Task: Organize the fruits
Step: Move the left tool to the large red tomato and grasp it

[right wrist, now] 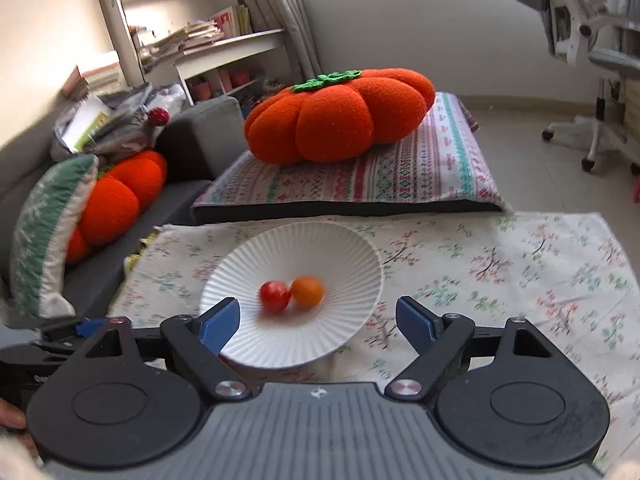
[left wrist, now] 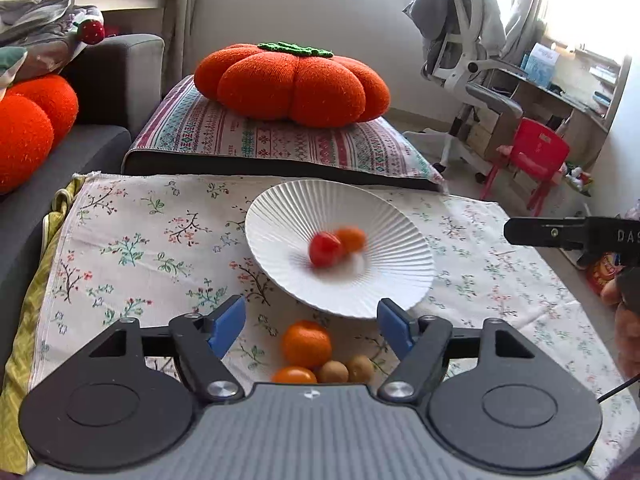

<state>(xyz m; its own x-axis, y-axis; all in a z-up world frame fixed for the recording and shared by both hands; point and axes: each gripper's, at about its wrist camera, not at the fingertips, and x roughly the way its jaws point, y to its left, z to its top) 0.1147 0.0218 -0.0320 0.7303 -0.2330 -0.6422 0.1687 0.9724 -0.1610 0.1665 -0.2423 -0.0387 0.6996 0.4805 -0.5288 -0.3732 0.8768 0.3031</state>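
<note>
A white ribbed plate (left wrist: pixel 280 216) (right wrist: pixel 320 248) sits on the floral cloth (left wrist: pixel 140 248) (right wrist: pixel 500 264). In it lie a red cherry tomato (left wrist: pixel 323 249) (right wrist: pixel 274 296) and a small orange fruit (left wrist: pixel 352 239) (right wrist: pixel 307 291), both blurred and touching. In the left wrist view an orange (left wrist: pixel 306 343), an orange tomato (left wrist: pixel 294 375) and two brown kiwis (left wrist: pixel 333 372) (left wrist: pixel 361 368) lie on the cloth just in front of my left gripper (left wrist: pixel 311 325), which is open and empty. My right gripper (right wrist: pixel 318 325) is open and empty over the plate's near rim; it also shows in the left wrist view (left wrist: pixel 560 234).
A large orange pumpkin cushion (left wrist: pixel 292 84) (right wrist: pixel 340 116) rests on a patterned floor cushion (left wrist: pixel 280 140) behind the cloth. A grey sofa (left wrist: pixel 100 80) with another pumpkin cushion (left wrist: pixel 32 132) is at left. An office chair (left wrist: pixel 464 60) and red child's chair (left wrist: pixel 532 160) stand at right.
</note>
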